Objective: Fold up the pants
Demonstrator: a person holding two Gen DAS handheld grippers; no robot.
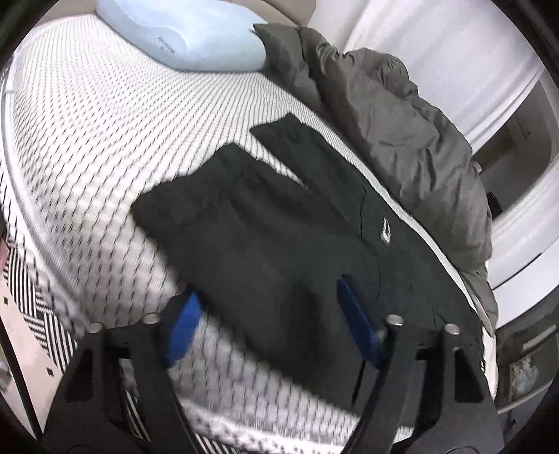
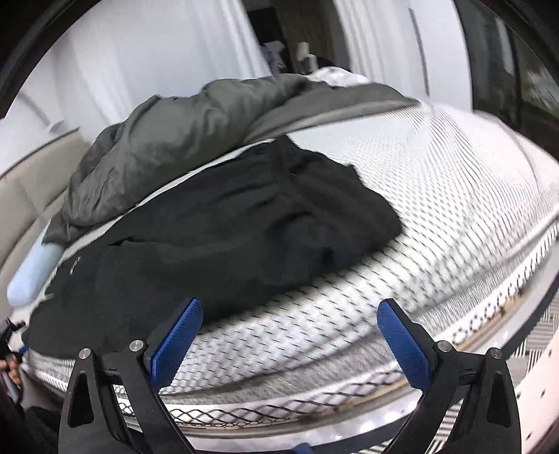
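Black pants (image 1: 279, 223) with a small white logo (image 1: 385, 232) lie spread on a white patterned mattress (image 1: 104, 139), one leg overlapping the other. My left gripper (image 1: 269, 314) is open, with blue pads, just above the pants' near edge. In the right wrist view the pants (image 2: 227, 227) lie rumpled ahead and left. My right gripper (image 2: 290, 335) is open and empty over the mattress (image 2: 436, 192) edge, its left pad next to the pants' near edge.
A grey duvet (image 1: 401, 132) is bunched along the far side of the mattress, beside the pants. It also shows in the right wrist view (image 2: 174, 132). A pale blue pillow (image 1: 181, 31) lies at the head. A striped rug (image 1: 31, 290) covers the floor.
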